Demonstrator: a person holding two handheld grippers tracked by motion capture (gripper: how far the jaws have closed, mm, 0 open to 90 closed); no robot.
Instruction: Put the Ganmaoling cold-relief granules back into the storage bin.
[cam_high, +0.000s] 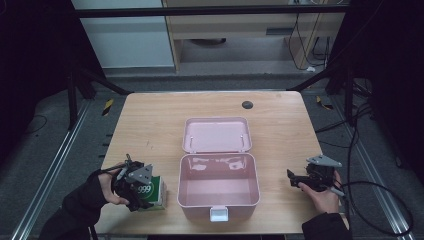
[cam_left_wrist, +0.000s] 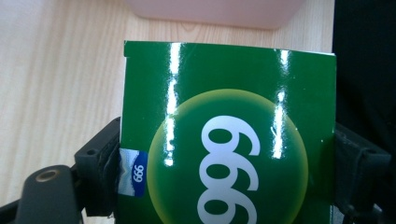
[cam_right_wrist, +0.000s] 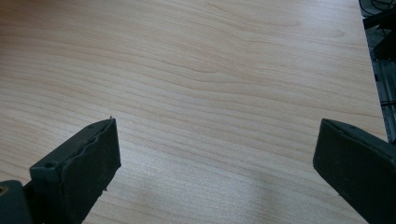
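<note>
Green box (cam_left_wrist: 229, 140) pinched in left gripper (cam_left_wrist: 224, 177), not yet in open pink case (cam_high: 218, 187). Right gripper (cam_right_wrist: 215, 163) spread, idle.

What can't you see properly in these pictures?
- Green box: left gripper view, the bottom edge cuts off its white numbers.
- Green box: high view, the left gripper hides most of it.
- Pink case: left gripper view, the top edge cuts it off.
- Case latch: high view, too small.
</note>
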